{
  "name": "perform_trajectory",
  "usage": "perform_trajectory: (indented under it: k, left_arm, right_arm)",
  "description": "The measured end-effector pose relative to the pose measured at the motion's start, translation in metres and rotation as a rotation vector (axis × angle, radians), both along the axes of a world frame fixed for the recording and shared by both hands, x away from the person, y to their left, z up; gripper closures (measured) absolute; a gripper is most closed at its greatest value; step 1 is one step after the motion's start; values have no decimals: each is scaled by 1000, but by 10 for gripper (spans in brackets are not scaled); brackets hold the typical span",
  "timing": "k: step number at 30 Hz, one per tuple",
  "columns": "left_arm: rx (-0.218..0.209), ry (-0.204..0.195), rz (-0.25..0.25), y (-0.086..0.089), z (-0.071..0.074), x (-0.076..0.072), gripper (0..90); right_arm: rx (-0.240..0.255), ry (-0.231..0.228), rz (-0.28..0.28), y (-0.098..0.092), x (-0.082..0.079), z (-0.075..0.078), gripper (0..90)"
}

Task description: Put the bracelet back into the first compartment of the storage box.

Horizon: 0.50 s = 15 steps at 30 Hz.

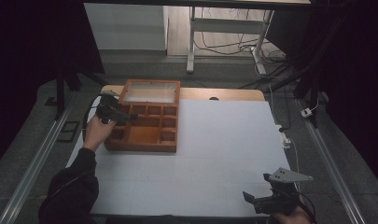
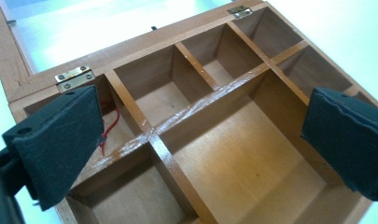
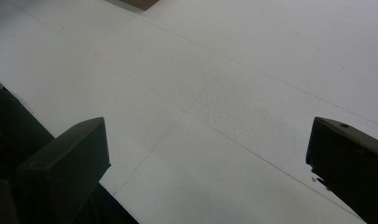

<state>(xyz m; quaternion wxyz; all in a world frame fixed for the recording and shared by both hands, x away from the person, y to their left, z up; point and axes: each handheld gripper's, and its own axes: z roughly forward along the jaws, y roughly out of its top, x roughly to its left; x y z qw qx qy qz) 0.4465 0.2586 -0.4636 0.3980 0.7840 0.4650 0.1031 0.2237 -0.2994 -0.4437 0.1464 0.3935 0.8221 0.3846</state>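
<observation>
Over the glossy wooden compartment box [image 2: 196, 140], the left gripper [image 2: 200, 140] hovered with jaws apart; the right gripper [image 3: 210, 168] rested low, jaws apart, over the white worktop [image 3: 214, 93].

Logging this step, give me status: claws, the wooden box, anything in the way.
Left claw open over the wooden box, nothing between its jaws. Right claw open, above bare table. Lid up, compartments look empty. Nothing in the way.

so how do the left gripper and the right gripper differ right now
The left gripper hangs over the open wooden box, its jaws framing the compartments; the right gripper sits at the near right edge of the white table, jaws framing bare surface. The right gripper carries a grey three-cornered plate; none is plain on the left gripper. Both have black jaws standing open on nothing.
</observation>
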Motion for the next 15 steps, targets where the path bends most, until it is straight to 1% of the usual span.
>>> perform_trajectory:
  k: [3, 4, 7, 9, 15]
  left_arm:
    - [-26, 3, -16, -1, 3, -6, 0]
    - [-26, 2, -21, -3, 4, -9, 0]
    - [-5, 4, -41, -6, 7, -19, 0]
    - [-4, -1, -46, -7, 10, -26, 0]
    - [-14, -39, -53, -10, 22, -47, 0]
  right_arm:
    - [0, 0, 2, 0, 0, 0, 0]
    - [0, 0, 2, 0, 0, 0, 0]
    - [3, -2, 3, 0, 0, 0, 0]
    - [4, 0, 4, 0, 0, 0, 0]
    - [-2, 2, 10, 1, 0, 0, 0]
